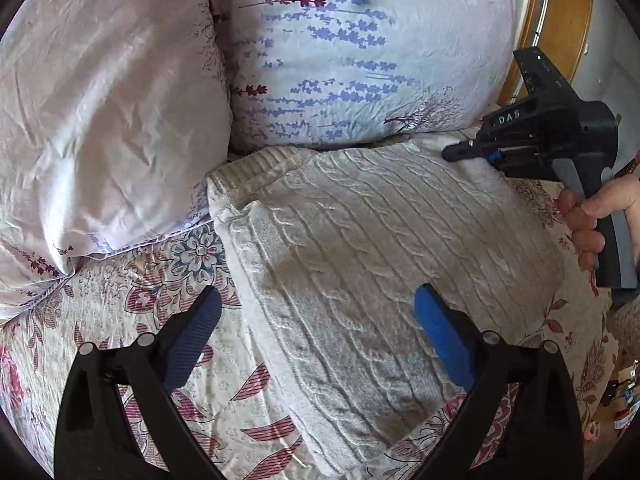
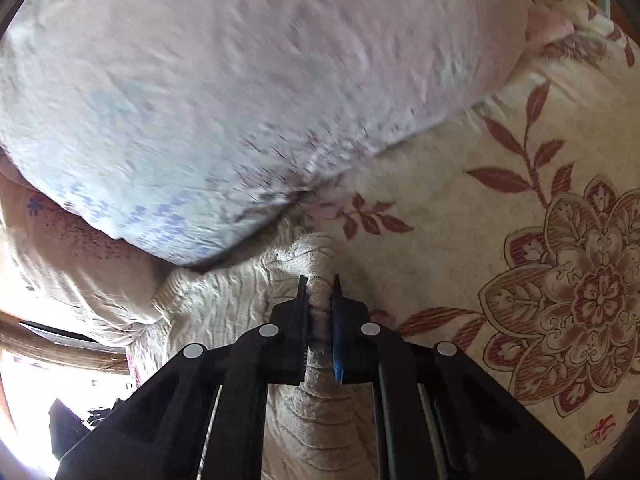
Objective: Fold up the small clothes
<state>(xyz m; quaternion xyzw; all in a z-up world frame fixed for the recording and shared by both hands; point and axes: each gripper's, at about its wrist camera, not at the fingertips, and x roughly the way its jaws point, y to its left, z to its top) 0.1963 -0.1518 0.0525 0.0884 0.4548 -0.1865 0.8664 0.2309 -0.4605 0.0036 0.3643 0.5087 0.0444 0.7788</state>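
The left gripper (image 1: 318, 316) is spread wide above the near part of one cream cable-knit sweater (image 1: 360, 264); nothing is held between its blue pads (image 1: 438, 332). The right gripper (image 2: 320, 292) is clamped tight on a bunched fold at the sweater's far right edge, as seen in its own view, and is held by a hand (image 1: 600, 216). The sweater is laid folded on one floral bedspread (image 1: 120, 280). Two pillows (image 1: 100, 100) are set beyond it, one at the far left, another (image 1: 360, 48) beside it.
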